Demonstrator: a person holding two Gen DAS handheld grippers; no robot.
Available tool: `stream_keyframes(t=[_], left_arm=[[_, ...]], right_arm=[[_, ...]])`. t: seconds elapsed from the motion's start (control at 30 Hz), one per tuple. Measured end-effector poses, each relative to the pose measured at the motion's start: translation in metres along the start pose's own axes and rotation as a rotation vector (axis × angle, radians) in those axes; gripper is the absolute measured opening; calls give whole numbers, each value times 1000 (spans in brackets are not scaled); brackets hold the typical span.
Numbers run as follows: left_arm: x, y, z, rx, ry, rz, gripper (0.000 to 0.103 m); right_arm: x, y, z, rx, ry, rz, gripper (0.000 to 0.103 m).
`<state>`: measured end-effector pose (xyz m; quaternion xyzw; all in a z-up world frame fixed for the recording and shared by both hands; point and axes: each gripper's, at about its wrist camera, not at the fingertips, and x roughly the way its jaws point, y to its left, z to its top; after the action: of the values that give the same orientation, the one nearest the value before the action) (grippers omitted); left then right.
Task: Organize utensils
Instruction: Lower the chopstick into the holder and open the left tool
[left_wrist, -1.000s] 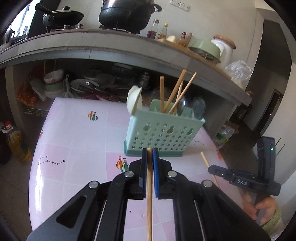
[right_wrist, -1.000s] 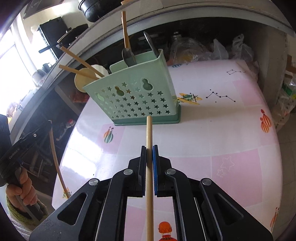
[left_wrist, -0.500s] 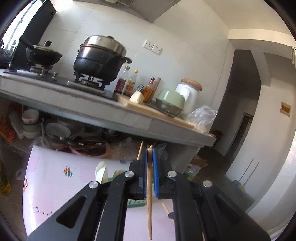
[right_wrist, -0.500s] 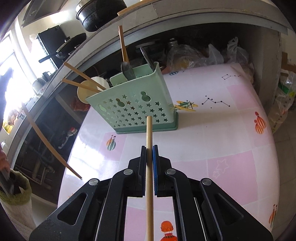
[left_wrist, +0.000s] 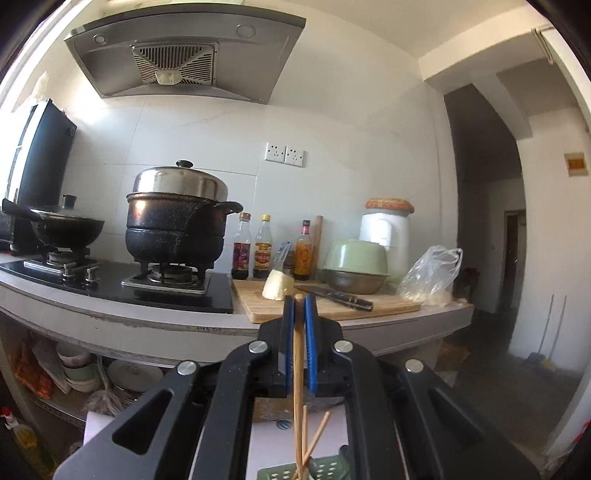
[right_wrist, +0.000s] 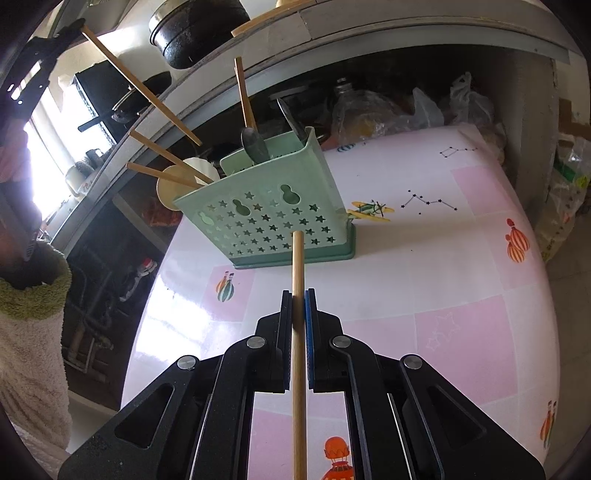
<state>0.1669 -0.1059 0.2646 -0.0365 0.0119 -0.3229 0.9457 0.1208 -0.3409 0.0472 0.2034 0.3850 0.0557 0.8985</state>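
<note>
Here, each hand-held gripper is clamped tight on its own wooden chopstick. The left gripper (left_wrist: 299, 301) points level toward a kitchen counter (left_wrist: 147, 317), its jaws pressed narrow around the left chopstick (left_wrist: 297, 369), whose long end hangs down toward the green utensil holder (left_wrist: 317, 470) just visible at the bottom edge of that view. Behind it stand a black pot (left_wrist: 175, 232) on a gas stove and a wooden cutting board (left_wrist: 325, 302). The right gripper (right_wrist: 298, 295) tilts down over a pink patterned table (right_wrist: 461, 295), jaws closed on the right chopstick (right_wrist: 298, 350), whose tip sits in front of the holder's star-punched wall. The holder already contains several chopsticks, a pale spoon (right_wrist: 173, 184) and metal spoons (right_wrist: 255, 146). A fuzzy sleeve (right_wrist: 33, 332) shows at the left of the right wrist view.
</note>
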Motion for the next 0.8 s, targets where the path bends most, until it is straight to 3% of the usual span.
stream_keyframes(t=[0.43,0.67,0.8], left_arm=[[74,-2,-97,106,160,84,5],[86,-4,-123,139,240,62,6],[92,5,-129,82,308,22,7]], right_arm=[[-6,1,-4,-3,-22,12,5],[-8,3,-5,-16,-33,19,5],[-9,3,-4,-20,-39,17,5]])
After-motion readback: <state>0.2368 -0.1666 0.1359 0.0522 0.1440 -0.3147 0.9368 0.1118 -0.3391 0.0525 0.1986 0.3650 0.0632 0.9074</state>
